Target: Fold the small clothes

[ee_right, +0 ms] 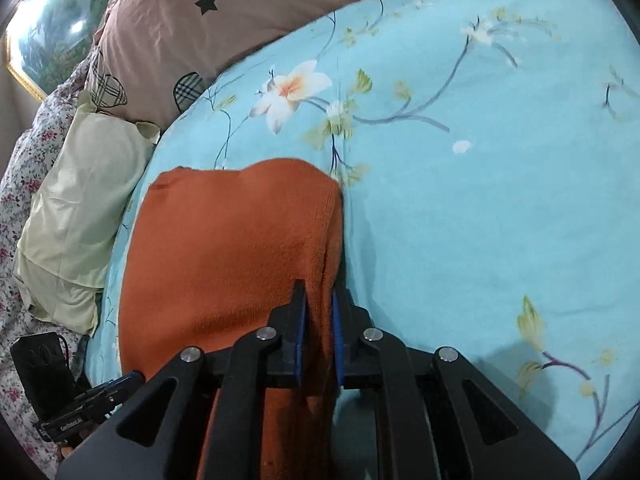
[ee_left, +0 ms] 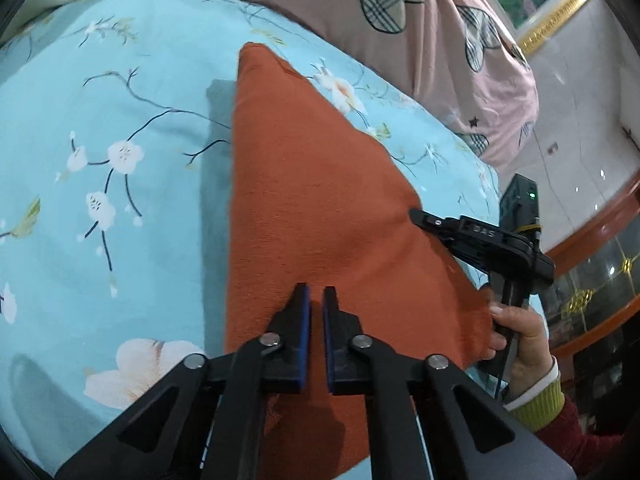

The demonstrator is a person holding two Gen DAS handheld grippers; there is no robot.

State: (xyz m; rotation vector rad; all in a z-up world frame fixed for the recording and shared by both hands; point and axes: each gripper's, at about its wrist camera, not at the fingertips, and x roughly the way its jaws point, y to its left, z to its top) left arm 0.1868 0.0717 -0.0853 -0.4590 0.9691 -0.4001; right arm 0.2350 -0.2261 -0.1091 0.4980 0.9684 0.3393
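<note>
The orange garment (ee_left: 320, 200) is found on the bed (ee_left: 120, 200), its long axis running away from the near edge toward the pillows (ee_right: 180, 20). The right hand-held gripper (ee_right: 320, 312) is clamped on the garment's right near edge. The left hand-held gripper (ee_left: 316, 320) is narrowed over the near end; a grip cannot be confirmed. Both are about equally near.

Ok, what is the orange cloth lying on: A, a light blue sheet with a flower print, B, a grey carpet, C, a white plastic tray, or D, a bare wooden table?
A: the orange cloth lies spread on a light blue sheet with a flower print, and both tongs, left and right, are shut on its near edge.
</note>
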